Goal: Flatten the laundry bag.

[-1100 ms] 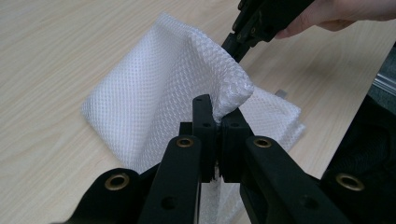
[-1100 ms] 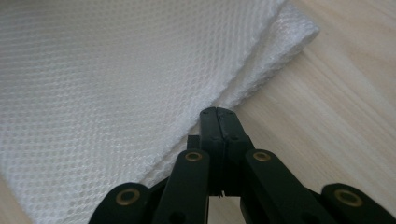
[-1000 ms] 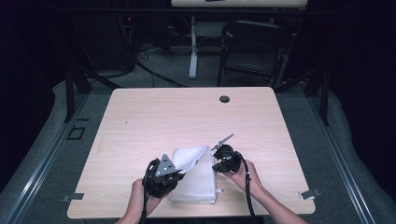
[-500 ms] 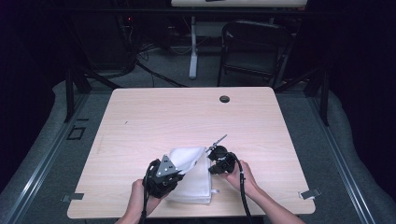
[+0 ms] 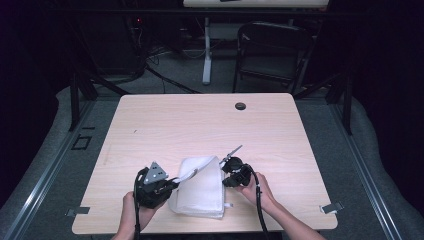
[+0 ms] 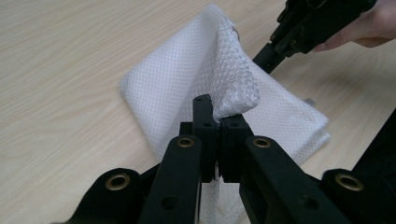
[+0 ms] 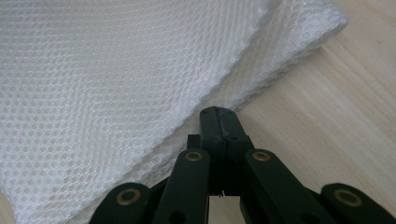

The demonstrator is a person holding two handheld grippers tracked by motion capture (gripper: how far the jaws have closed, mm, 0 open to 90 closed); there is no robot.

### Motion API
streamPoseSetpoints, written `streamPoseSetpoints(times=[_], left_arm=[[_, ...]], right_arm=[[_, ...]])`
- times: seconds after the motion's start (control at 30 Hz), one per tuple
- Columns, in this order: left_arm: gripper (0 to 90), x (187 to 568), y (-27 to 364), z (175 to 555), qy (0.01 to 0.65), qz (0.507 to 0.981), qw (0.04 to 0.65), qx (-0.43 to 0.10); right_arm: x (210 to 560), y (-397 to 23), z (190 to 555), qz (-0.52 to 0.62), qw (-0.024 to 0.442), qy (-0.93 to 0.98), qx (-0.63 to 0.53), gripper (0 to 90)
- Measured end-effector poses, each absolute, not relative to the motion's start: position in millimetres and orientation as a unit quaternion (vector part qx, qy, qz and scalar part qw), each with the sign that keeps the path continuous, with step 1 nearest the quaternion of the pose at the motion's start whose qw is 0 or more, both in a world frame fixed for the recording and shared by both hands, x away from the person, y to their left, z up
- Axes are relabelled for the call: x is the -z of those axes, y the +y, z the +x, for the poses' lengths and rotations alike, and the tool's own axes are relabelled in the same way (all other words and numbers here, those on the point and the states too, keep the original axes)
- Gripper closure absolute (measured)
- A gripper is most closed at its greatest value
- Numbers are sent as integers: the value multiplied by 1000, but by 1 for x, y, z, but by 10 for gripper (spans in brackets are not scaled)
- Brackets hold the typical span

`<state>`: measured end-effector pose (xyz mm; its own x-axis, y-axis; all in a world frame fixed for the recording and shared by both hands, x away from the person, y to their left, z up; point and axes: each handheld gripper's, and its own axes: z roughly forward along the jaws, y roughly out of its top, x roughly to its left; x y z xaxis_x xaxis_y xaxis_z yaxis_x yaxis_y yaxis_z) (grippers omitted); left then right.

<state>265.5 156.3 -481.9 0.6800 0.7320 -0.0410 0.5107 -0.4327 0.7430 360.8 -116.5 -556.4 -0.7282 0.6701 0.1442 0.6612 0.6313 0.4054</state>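
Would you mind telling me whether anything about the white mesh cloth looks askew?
Yes: the white mesh cloth lies folded on the wooden table, but one layer is peeled up from its far corner into a raised flap, pinched in the shut left gripper.

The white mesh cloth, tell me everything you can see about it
The cloth is white netted fabric, folded into a rough rectangle of several layers, lying flat on the wooden table near its front edge. One corner is lifted and curled over, pinched in the shut left gripper. The right gripper, shut, has its tips at the cloth's edge; whether it grips a layer isn't clear.
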Motion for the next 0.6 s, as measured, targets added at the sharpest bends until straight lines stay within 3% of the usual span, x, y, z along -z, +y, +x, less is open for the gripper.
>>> streamPoseSetpoints(times=[0.6], left_arm=[[880, 487, 210, 263, 438, 809, 357, -163]], right_arm=[[555, -116, 361, 361, 15, 908, -214, 900]])
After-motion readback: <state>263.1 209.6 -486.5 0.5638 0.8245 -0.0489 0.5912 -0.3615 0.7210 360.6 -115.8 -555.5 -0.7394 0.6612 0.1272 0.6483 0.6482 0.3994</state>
